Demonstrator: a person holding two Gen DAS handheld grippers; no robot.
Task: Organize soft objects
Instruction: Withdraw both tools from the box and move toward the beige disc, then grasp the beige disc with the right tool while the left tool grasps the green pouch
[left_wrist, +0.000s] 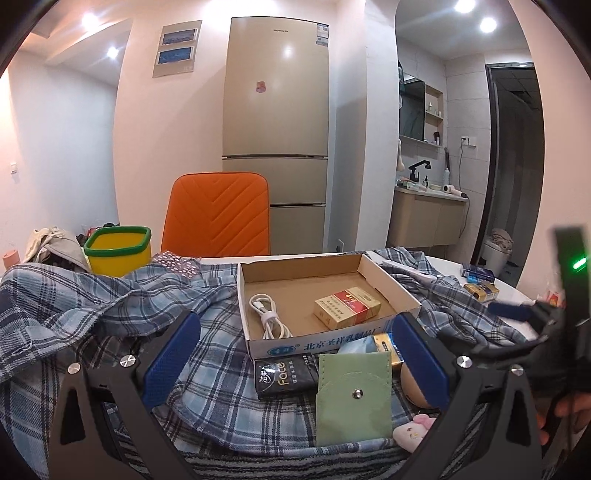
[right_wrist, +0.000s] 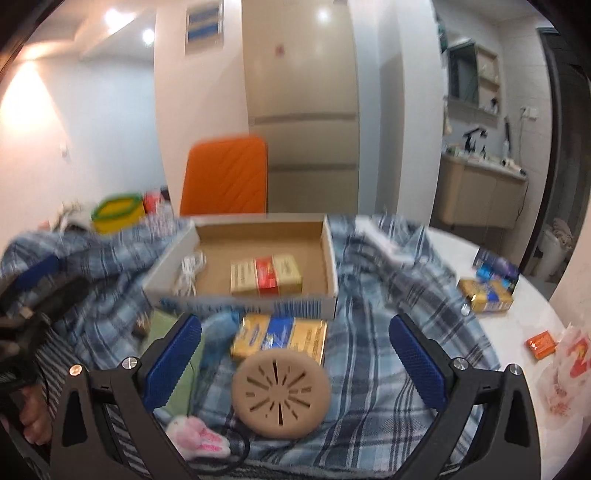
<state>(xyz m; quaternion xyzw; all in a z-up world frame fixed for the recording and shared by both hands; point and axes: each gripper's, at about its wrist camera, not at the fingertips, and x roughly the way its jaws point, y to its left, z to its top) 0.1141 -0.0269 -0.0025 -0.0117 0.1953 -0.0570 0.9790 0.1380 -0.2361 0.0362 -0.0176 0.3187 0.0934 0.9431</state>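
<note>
Both grippers, left (left_wrist: 295, 354) and right (right_wrist: 295, 354), were wide open; box (left_wrist: 388, 282) sat at 12 o'clock on the shirt (left_wrist: 110, 295).

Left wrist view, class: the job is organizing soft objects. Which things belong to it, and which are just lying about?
Belongs to the job:
plaid shirt
green pouch
pink plush toy
tissue pack
cardboard tray, likely the container

Just lying about:
cigarette pack
white cable
yellow bin
orange chair
</note>
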